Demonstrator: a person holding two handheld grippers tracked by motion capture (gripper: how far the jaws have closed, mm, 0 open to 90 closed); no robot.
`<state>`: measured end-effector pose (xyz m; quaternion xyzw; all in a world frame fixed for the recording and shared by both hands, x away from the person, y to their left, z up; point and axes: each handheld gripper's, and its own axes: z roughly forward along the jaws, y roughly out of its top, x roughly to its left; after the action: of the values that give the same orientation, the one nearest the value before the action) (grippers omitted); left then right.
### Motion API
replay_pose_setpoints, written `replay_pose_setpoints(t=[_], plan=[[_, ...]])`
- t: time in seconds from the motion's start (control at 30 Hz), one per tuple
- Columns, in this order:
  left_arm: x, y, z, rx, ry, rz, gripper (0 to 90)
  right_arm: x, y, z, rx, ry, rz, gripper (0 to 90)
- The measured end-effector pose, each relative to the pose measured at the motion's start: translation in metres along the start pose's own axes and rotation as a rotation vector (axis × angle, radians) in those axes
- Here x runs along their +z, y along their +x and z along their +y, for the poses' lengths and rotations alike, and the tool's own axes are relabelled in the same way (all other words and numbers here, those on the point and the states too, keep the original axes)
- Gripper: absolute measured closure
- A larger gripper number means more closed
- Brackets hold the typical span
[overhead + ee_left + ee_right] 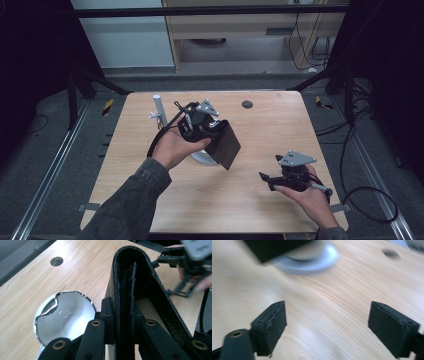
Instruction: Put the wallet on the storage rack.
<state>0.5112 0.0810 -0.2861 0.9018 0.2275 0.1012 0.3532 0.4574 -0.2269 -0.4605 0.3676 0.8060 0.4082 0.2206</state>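
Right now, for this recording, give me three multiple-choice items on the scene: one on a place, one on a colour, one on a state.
1. Where is the round silver base?
A. on the wooden table, below the wallet
B. on the floor
C. in the right gripper

2. What colour is the folded wallet?
A. red
B. black
C. white

3. How do the right gripper's jaws stand?
A. shut on the wallet
B. shut on the base
C. open, nothing between them

Key: 1 A, the left gripper view shows the base resting on the wood. 2 B, its textured leather is black in the left gripper. 3 C, bare wood shows between the spread pads.
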Motion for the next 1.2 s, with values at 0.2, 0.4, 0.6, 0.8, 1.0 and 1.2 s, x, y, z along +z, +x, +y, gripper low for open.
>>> replay_pose_setpoints(t=[0.2,0.4,0.6,0.8,1.0,1.2], plan=[[-0.012,0.007,0.011,0.001,-0.006,0.012,79.7,0.024,-0.023,-0.014,0.176,0.113,-0.143,10.1],[-0.017,0.018,0.015,-0.037,-0.012,0.018,79.7,0.041,-0.028,-0.023,0.203,0.195,-0.227,10.2],[-0.024,0.028,0.016,-0.045,-0.011,0.056,79.7,0.048,-0.026,-0.032,0.228,0.158,-0.199,2.7],[-0.033,0.037,0.01,-0.085,-0.04,0.085,79.7,0.05,-0.023,-0.031,0.244,0.162,-0.221,1.2],[-0.032,0.041,0.008,-0.085,-0.04,0.109,79.7,0.05,-0.023,-0.031,0.25,0.165,-0.228,0.6],[-0.029,0.036,0.008,-0.07,-0.024,0.125,79.8,0.05,-0.023,-0.031,0.251,0.165,-0.232,0.6]])
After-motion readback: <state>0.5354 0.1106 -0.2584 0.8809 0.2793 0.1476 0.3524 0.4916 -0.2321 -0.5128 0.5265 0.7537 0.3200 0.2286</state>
